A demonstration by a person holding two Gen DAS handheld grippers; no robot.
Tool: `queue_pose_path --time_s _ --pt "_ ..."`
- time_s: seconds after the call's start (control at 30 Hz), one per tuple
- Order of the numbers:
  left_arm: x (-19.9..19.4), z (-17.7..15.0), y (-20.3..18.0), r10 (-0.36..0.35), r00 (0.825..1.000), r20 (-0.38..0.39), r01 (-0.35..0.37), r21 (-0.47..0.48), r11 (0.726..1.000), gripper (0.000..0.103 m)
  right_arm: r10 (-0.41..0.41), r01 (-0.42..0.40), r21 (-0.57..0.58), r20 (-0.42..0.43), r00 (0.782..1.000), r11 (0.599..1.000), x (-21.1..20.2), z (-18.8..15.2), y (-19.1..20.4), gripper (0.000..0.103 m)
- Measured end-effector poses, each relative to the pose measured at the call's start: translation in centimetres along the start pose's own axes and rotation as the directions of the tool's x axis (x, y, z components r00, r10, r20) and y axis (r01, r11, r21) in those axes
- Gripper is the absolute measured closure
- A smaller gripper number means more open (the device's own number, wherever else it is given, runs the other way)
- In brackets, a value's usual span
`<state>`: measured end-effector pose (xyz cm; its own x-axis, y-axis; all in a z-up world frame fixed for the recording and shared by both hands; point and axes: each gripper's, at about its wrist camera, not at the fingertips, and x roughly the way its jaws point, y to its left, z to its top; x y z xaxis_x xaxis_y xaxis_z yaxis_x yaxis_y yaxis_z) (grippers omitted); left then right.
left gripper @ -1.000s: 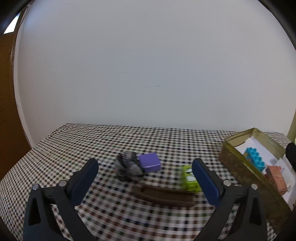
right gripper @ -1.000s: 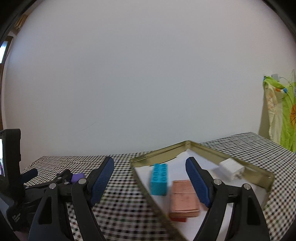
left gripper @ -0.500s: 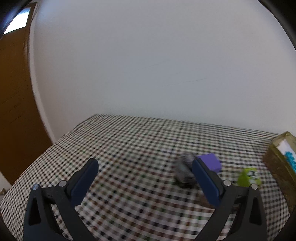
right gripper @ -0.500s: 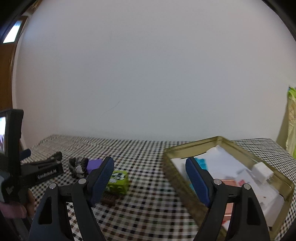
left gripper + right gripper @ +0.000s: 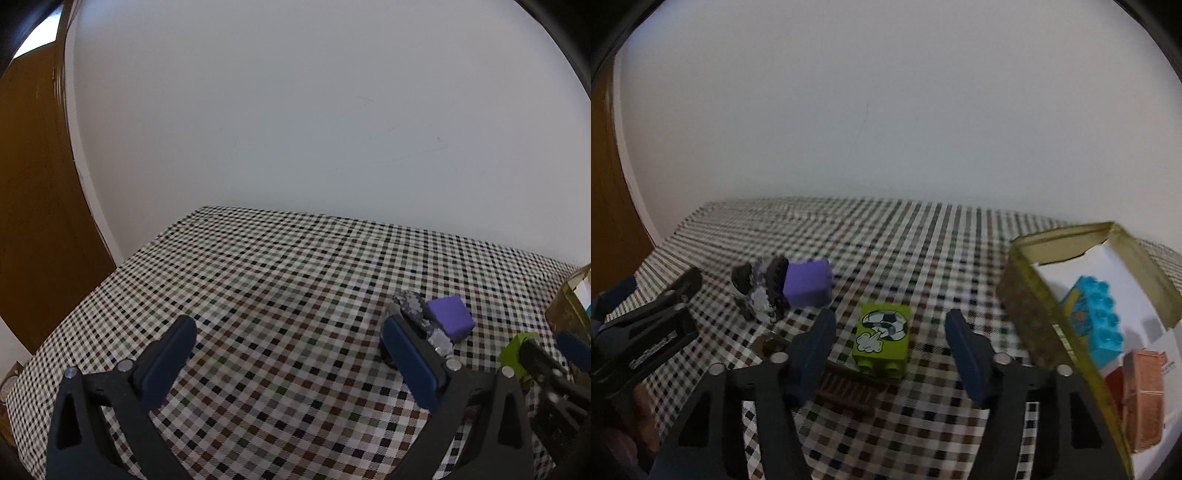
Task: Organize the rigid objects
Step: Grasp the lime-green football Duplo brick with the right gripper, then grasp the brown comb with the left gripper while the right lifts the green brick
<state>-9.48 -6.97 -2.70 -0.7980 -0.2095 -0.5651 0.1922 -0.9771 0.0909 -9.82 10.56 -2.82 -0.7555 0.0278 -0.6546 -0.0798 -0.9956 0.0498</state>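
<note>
1. Behind your work area stands a plain white wall [image 5: 295, 129], with a brown wooden door [image 5: 33, 192] at its left; below it lies the table under a checked cloth [image 5: 277, 295].
2. At your right sits the gold tin tray [image 5: 1030, 306], lined in white; it holds a turquoise studded brick [image 5: 1097, 317] and, nearer you, a copper-brown block [image 5: 1141, 395].
3. Your left gripper [image 5: 288, 350] hovers over bare cloth with its jaws wide apart and nothing between them; the right wrist view shows it at the left edge.
4. Your right gripper [image 5: 890, 343] points down at the cloth; its jaws have just been closing, yet they stand apart; the green brick [image 5: 882, 339] lies between the blue pads [image 5: 964, 354], clear of both.
5. That green brick bears a football print and lies on its side, studs toward you, well apart from the tray.
6. A purple cube [image 5: 807, 286] rests on the cloth, left of and behind the green brick; a grey-black speckled lump [image 5: 757, 291] touches its left side.
7. A dark brown strip [image 5: 846, 391] lies flat just before the green brick; whether they touch cannot be told.
</note>
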Motion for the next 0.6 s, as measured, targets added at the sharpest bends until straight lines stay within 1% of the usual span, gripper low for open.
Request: queue_pose_path --time_s 0.07,0.1,0.13,0.2,0.27,0.33,0.5,0.6 --pt "0.0 0.0 0.4 0.002 1.000 -0.004 -0.002 0.010 1.000 0.001 0.010 -0.010 0.016 -0.047 0.999 1.000 1.2 0.1 -0.1 0.041" --pt "0.1 0.0 0.2 0.000 1.000 -0.005 0.000 0.016 1.000 0.001 0.015 -0.013 0.018 -0.074 0.997 1.000 1.7 0.0 -0.1 0.044" --pt "0.1 0.1 0.1 -0.002 1.000 -0.006 0.002 0.024 1.000 0.001 0.019 -0.018 0.021 -0.090 0.996 1.000 2.0 0.0 -0.3 0.055" --pt "0.1 0.1 -0.1 -0.004 1.000 -0.008 0.005 0.038 0.999 0.001 0.051 -0.046 0.045 -0.123 0.991 0.998 2.7 -0.2 -0.8 0.065" --pt "0.0 0.1 -0.2 -0.007 1.000 -0.009 0.007 0.048 0.999 0.001 0.072 -0.062 0.072 -0.142 0.987 0.995 3.0 -0.2 -1.3 0.066" --pt "0.0 0.1 -0.2 -0.009 1.000 -0.011 0.010 0.053 0.999 0.001 0.090 -0.078 0.083 -0.141 0.986 0.993 3.0 -0.3 -1.7 0.066" --pt "-0.1 0.1 -0.2 -0.017 1.000 -0.024 0.018 0.054 0.998 0.001 0.102 -0.103 -0.001 -0.163 0.981 0.995 2.7 -0.9 -0.1 0.068" --pt "0.6 0.2 0.4 -0.019 0.999 -0.036 0.021 0.045 0.999 0.001 0.098 -0.106 -0.039 -0.159 0.982 0.994 1.7 -1.6 0.7 0.068"
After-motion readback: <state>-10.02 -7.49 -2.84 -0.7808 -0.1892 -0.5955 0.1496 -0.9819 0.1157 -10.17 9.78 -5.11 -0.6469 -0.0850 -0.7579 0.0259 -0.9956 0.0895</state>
